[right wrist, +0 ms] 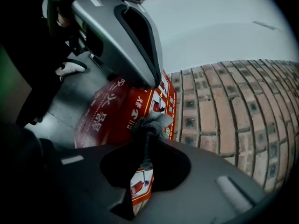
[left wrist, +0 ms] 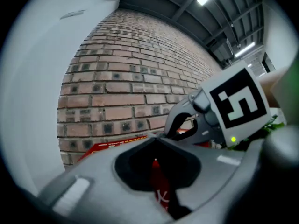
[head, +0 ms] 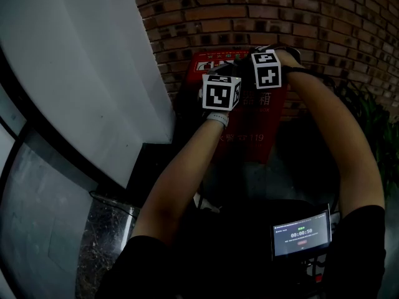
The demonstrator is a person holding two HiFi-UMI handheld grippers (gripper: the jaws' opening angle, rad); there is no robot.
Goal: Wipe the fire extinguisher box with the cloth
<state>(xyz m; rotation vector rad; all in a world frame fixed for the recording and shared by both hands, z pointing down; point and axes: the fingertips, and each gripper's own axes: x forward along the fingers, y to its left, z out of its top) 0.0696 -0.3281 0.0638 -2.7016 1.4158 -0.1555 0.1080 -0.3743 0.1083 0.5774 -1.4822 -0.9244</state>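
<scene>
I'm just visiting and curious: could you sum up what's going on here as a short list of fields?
Place: red fire extinguisher box against a brick wall
Right gripper: shut on a grey cloth, held over the box
Left gripper: shut, empty, beside the right one
Wiping contact: cannot tell

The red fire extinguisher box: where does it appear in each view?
Head view: red fire extinguisher box, upper centre.
Left gripper view: lower left of centre.
Right gripper view: left of centre, behind the grey cloth.
Shared landmark: the brick wall behind it.
</scene>
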